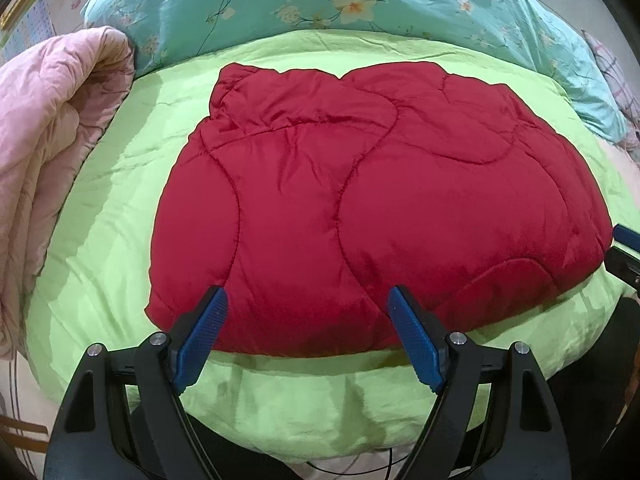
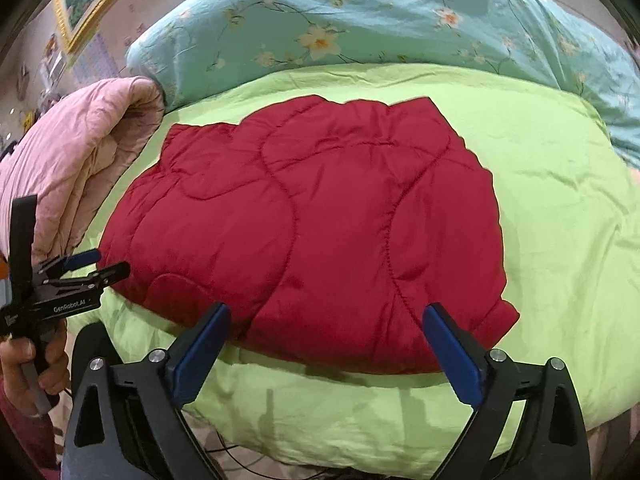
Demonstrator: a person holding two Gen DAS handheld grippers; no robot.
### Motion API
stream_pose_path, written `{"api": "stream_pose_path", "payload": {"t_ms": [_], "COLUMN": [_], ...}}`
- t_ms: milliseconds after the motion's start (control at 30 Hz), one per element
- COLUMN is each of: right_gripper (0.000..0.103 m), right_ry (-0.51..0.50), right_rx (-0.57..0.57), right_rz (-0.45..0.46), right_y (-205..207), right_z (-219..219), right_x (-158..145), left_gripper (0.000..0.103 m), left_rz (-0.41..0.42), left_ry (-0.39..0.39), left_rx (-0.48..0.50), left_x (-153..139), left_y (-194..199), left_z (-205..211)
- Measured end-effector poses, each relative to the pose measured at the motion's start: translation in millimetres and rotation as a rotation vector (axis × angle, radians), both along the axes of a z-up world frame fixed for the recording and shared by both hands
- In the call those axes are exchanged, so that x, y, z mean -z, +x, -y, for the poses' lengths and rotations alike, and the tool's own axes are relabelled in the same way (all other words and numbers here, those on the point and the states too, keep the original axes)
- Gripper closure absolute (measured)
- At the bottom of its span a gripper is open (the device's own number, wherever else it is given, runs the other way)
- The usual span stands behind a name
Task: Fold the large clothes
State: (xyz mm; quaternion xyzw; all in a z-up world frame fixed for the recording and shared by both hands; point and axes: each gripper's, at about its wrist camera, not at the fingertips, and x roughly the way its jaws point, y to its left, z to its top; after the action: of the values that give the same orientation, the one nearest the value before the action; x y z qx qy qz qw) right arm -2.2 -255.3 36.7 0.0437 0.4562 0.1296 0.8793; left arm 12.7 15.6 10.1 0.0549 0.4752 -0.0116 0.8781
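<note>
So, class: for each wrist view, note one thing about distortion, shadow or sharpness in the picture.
Left wrist view: fisheye bends the green quilt into a dome, with dark vignetted corners. Right wrist view: the hand-held gripper casts soft shadows on the quilt's near edge; the red quilted jacket is sharp, the framed picture at the rim smeared.

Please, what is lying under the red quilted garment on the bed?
The red quilted garment lies flat on a light green cover, which shows around all its edges. Whatever is beneath the garment's middle is covered and cannot be seen. Both grippers, left and right, are open and hold nothing.
</note>
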Motion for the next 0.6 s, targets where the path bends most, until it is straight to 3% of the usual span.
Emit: {"api": "stream_pose_path", "payload": {"t_ms": [333, 600], "right_gripper": [0.002, 0.001], "right_ry": [-0.051, -0.074], "right_rx": [-0.046, -0.066], "right_rz": [0.006, -0.025], "right_y": [-13.9, -29.3], "right_z": [-8.9, -11.9], "right_x": [-4.0, -2.4], "left_gripper": [0.02, 0.02], "left_rz": [0.018, 0.02], "left_ry": [0.07, 0.076], "left_rx": [-0.004, -0.003], "left_x": [-3.8, -8.1], "left_y": [-15.8, -28.7], "left_z": [-2.5, -4.2]}}
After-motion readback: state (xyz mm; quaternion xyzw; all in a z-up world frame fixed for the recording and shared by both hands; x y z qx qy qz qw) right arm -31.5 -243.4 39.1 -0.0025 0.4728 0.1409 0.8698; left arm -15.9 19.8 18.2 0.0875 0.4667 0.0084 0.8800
